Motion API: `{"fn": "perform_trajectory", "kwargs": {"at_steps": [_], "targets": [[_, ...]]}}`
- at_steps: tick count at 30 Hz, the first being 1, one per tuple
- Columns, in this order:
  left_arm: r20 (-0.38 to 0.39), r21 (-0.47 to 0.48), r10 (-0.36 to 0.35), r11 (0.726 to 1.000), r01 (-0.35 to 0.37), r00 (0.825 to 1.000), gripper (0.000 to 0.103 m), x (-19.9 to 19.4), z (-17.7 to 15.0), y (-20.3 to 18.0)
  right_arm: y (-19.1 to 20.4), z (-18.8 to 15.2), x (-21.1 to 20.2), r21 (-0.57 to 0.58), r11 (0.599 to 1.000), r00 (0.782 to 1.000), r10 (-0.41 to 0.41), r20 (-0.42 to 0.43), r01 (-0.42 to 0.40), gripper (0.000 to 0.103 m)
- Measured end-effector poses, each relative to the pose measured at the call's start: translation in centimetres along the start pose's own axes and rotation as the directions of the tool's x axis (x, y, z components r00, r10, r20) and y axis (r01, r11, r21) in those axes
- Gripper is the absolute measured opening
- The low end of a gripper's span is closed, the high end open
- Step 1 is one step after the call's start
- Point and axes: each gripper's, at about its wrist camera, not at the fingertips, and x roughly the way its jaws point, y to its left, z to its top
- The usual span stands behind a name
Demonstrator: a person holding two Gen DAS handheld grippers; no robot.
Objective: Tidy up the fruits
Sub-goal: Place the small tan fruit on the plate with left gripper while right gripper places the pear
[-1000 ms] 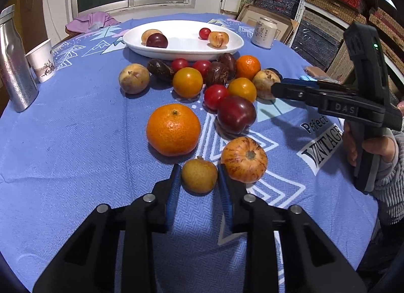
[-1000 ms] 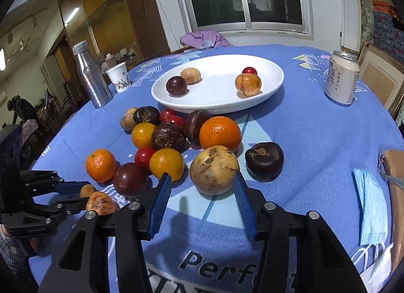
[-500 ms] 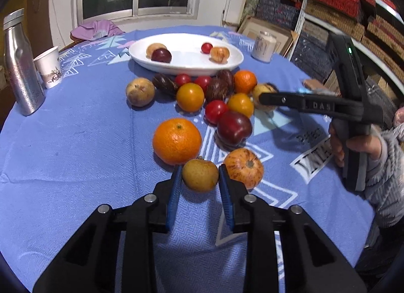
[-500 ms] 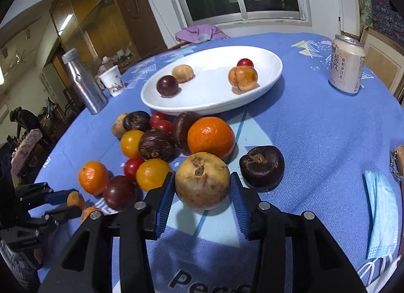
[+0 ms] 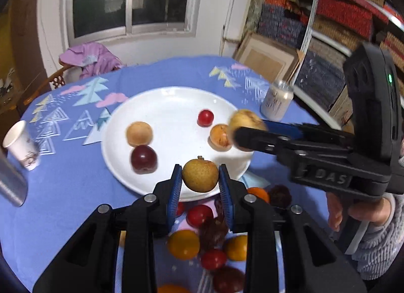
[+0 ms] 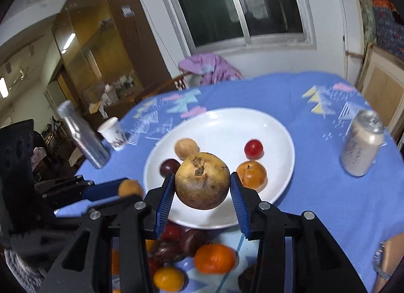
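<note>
1. Above the near rim of the wide white oval plate, the left gripper had its blue ribbed pads pressed on a small yellow-brown round fruit, lifted clear of the blue patterned tablecloth.
2. Beside it, the right gripper was clamped on a larger tan, brown-mottled round fruit, also in the air over the plate's near edge.
3. Four fruits already lay on the plate: a dark purple plum, a pale tan fruit, a small red one and an orange-speckled one (so bare space was mainly in the middle and near side).
4. Doing the drop well probably meant lowering each fruit until it almost touched the plate before letting go, since round fruit released from height would likely roll off.
5. Both grippers were close together; staggering the two placements seemed wise to avoid a knock.
6. Remaining fruits sat heaped on the cloth below the plate.
</note>
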Motion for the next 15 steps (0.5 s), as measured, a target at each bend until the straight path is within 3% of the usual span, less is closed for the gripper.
{"fn": "perform_trajectory", "kwargs": {"at_steps": [6, 12, 13, 15], "targets": [[-0.063, -0.006, -0.002, 1.000, 0.002, 0.998, 0.029, 4.9, 0.1, 0.5, -1.1, 1.4, 5.5, 0.017, 1.000, 0.997, -0.010, -0.076, 0.012, 0.045], [-0.110, -0.028, -0.029, 0.999, 0.026, 0.994, 0.031, 7.5, 0.3, 1.4, -0.7, 1.8, 8.3, -0.012, 1.000, 0.993, -0.017, -0.115, 0.015, 0.046], [-0.110, -0.030, -0.036, 0.999, 0.033, 0.993, 0.036, 7.5, 0.4, 1.4, -0.6, 1.7, 8.5, -0.016, 1.000, 0.993, -0.022, -0.118, 0.020, 0.046], [-0.105, -0.024, -0.029, 0.999, 0.027, 0.994, 0.080, 7.4, 0.5, 1.4, -0.5, 1.7, 8.8, -0.029, 0.999, 0.993, -0.023, -0.119, 0.020, 0.046]]}}
